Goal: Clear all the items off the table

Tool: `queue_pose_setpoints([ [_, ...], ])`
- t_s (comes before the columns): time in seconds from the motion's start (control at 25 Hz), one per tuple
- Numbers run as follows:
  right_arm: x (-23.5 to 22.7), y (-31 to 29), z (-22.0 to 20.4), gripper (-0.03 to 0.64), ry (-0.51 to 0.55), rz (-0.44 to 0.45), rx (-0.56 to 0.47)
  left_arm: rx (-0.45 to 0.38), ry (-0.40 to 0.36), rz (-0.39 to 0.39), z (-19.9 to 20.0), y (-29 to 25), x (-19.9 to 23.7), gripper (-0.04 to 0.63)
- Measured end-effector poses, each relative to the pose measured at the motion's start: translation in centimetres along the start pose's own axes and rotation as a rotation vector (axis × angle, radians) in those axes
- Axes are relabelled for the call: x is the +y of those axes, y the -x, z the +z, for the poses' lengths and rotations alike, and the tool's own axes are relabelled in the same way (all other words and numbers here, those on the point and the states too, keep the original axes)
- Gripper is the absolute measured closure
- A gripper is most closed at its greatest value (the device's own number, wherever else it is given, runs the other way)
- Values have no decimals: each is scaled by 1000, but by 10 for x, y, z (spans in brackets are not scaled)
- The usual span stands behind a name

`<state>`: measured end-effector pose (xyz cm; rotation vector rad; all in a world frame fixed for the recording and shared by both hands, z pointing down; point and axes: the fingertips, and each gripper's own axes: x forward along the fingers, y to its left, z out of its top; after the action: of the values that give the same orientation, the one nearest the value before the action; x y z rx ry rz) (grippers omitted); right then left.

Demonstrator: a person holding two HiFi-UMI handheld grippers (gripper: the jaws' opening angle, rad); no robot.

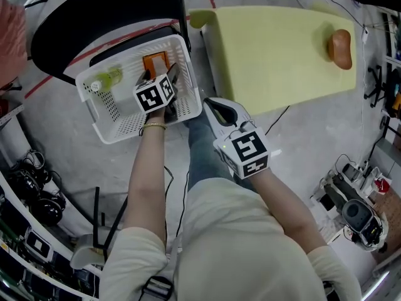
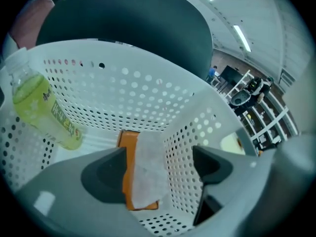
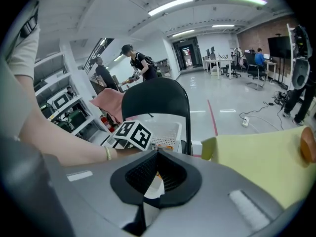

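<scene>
Now left gripper (image 1: 168, 75) inside white perforated plastic basket (image 1: 119, 123) on black chair (image 1: 94, 17), fingers (image 2: 106, 174) spread, released, above flat orange packet (image 2: 127, 154). Green drink bottle (image 1: 106, 80) lies beside. Right gripper (image 1: 219, 110) fingers clenched together, near pale yellow counter (image 1: 276, 49). Brown oval item (image 1: 339, 47) at counter's far end.

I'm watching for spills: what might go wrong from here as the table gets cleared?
The left hand-held gripper stands open deep in the white basket, one jaw close to the wall; lifting out carelessly might snag it and jolt the basket on the chair. The rounded brown item at the far end of the table may roll when pinched.
</scene>
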<state>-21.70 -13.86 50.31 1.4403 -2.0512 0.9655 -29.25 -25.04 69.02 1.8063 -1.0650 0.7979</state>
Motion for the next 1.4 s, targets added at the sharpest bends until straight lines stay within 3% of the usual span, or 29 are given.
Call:
queue_pose_setpoints([
  [0.16,3,3,2,623,7,8,-6,-13,18,-10,1,8,-4,188],
  [0.52,11,10,11,623,30,26,-36,-42,-38,-23,6,45,-19,456],
  [0.68,11,14,18,623,44,28,-55,-72,-75,-31,14,64,-32,528],
  [0.96,18,24,29,623,83,37,-80,-105,-110,-45,21,95,-53,582],
  [1.4,14,40,36,623,123,42,-92,-112,-109,-61,22,136,-71,584],
])
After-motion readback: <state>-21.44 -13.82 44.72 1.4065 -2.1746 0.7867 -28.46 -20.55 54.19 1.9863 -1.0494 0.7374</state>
